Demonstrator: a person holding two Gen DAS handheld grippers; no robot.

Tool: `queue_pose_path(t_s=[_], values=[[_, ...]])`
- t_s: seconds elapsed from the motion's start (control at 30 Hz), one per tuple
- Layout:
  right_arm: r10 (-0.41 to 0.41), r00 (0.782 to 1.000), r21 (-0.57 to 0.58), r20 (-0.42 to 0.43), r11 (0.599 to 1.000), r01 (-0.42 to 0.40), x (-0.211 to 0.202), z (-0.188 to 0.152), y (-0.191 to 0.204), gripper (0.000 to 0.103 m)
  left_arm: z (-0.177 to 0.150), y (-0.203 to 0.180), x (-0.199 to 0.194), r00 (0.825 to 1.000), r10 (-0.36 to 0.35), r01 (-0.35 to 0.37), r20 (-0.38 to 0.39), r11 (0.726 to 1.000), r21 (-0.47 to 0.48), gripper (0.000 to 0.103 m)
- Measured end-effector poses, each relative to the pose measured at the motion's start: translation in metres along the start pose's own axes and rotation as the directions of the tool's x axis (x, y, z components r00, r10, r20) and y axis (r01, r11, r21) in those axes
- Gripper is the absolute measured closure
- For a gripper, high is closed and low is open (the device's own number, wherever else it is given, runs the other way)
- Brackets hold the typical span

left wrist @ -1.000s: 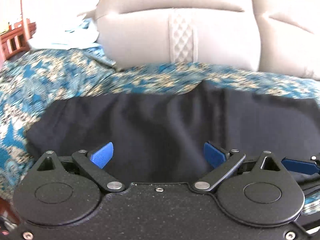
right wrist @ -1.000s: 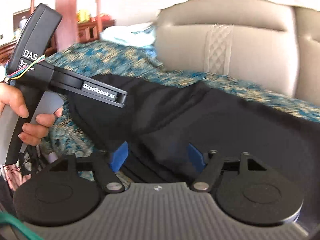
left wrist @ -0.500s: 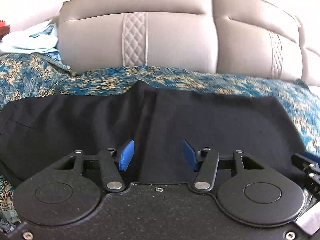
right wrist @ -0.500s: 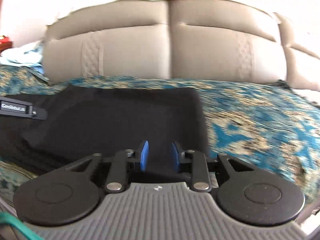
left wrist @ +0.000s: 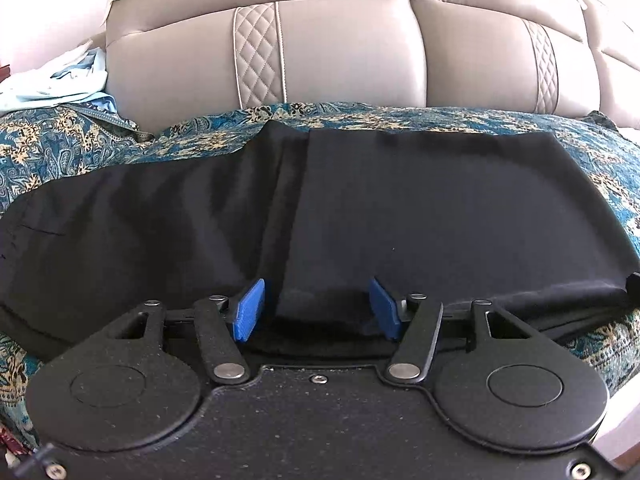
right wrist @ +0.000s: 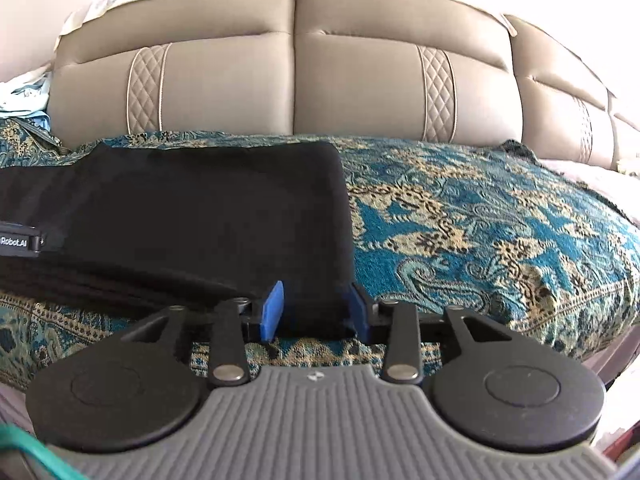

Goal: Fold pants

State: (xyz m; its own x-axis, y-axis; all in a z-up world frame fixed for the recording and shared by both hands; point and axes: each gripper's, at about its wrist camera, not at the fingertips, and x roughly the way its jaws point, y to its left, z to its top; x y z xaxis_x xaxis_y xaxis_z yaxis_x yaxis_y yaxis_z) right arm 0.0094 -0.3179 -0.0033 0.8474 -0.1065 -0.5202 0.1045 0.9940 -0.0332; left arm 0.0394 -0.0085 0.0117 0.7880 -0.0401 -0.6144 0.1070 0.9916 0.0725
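Black pants point(left wrist: 400, 216) lie flat along the bed's near edge on a teal-and-gold paisley bedspread point(right wrist: 480, 232), before a padded beige headboard point(left wrist: 344, 56) at 12 o'clock. Since a second ago both tools have swung from the waist end toward the hem end. The left tool point(left wrist: 316, 308) now stands spread around the near fabric edge at mid-length. The right tool point(right wrist: 316, 312), narrower half a second ago, is spread astride the hem corner at 6 o'clock, not yet pinching. Judgement: a lengthwise fold is being set up. The cloth is matte, smooth, softly creased.
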Motion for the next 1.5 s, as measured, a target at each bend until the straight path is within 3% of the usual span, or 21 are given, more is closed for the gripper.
queue_pose_path(t_s=[0.37,0.67,1.0,1.23,1.5], values=[[0.009,0.999,0.022,-0.045,1.000,-0.008,0.004,0.000,-0.004,0.043,-0.005,0.010,-0.005,1.000,-0.010,0.010,-0.018,1.000,-0.020,0.040],[0.046,0.999,0.044,0.027,0.998,-0.047,-0.001,0.004,0.003,0.032,-0.003,0.010,-0.003,1.000,0.000,0.000,-0.023,1.000,-0.019,0.033],[0.130,0.986,-0.036,0.105,0.991,-0.126,0.007,0.017,0.045,0.021,-0.002,0.015,-0.001,0.999,-0.006,0.005,-0.038,0.999,-0.039,0.027],[0.183,0.977,-0.064,0.108,0.982,-0.176,0.020,0.022,0.075,0.019,-0.004,0.026,-0.012,0.999,0.010,-0.013,-0.034,0.996,-0.084,0.028],[0.224,0.968,-0.101,0.111,0.972,-0.213,0.028,0.024,0.104,0.015,-0.011,0.067,-0.033,0.995,0.096,-0.096,-0.005,0.986,-0.139,0.027]])
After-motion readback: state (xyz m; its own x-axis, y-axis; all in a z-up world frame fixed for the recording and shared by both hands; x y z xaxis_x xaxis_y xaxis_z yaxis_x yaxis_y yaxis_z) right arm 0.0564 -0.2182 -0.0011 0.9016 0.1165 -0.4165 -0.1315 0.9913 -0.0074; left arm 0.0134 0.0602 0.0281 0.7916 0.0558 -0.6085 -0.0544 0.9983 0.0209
